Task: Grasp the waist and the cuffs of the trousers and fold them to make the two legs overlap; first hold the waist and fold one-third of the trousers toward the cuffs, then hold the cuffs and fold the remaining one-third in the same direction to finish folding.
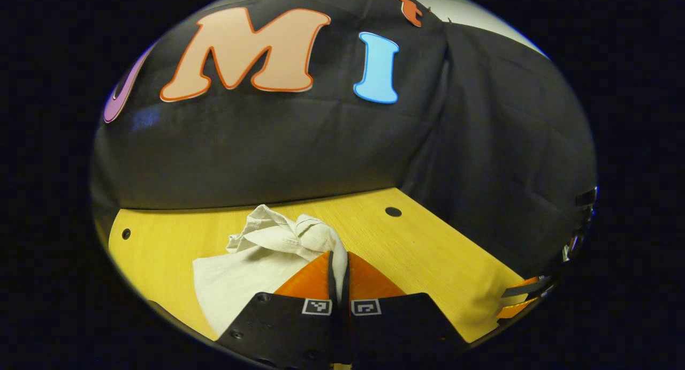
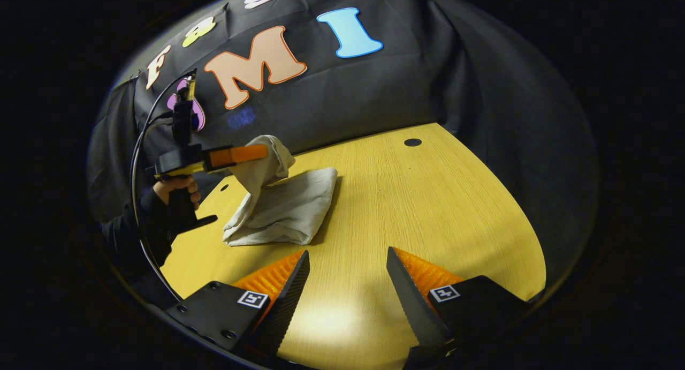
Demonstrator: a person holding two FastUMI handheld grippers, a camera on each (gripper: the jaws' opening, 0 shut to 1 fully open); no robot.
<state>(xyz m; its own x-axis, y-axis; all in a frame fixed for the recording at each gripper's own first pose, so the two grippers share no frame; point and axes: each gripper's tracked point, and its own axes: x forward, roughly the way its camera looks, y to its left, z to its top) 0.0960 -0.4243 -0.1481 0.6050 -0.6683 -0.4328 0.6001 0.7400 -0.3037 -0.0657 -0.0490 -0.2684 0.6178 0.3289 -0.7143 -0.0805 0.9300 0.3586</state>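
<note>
My left gripper (image 1: 338,271) pinches the trousers (image 2: 283,204) up near the worktop's (image 2: 428,209) far edge to fold; my right gripper (image 2: 348,276) hangs agape, empty.

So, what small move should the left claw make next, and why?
Probably carry the pinched end across and lower it onto the folded part. The left claw is shut on an edge of the trousers, held up off the table, with the rest lying in a loose stack. The right claw is open, holding nothing.
</note>
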